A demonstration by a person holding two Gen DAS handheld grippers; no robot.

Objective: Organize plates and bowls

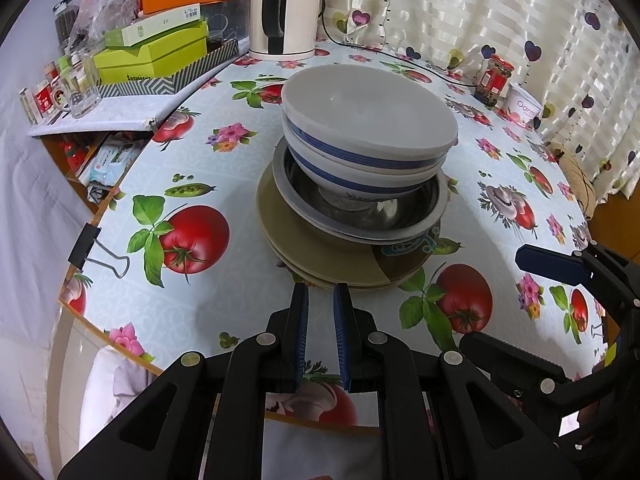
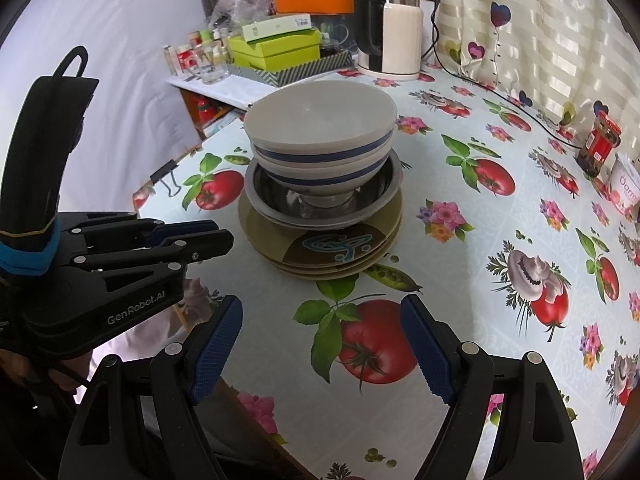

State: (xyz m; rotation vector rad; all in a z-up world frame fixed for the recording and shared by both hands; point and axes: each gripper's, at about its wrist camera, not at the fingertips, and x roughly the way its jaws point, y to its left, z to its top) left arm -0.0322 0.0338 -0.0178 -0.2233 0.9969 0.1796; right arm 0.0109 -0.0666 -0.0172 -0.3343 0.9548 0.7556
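Stack at middle of round table with fruit-print oilcloth (image 1: 192, 304): two white ceramic bowls with blue bands (image 1: 368, 128) nested in shallow steel bowl (image 1: 360, 216), on olive-brown plates (image 1: 320, 252). Left gripper (image 1: 321, 292) just before stack, jaws narrow, nothing between. Right gripper (image 2: 321, 312) before stack, jaws wide, empty. White electric kettle (image 1: 286, 12) behind stack.

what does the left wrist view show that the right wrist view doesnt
Only the left wrist view: the left gripper from behind, jaws narrowly apart, nothing between them. Only the right wrist view: the right gripper, jaws wide and empty. Both: the stack of bowls on plates, the kettle, the red-lidded jar.
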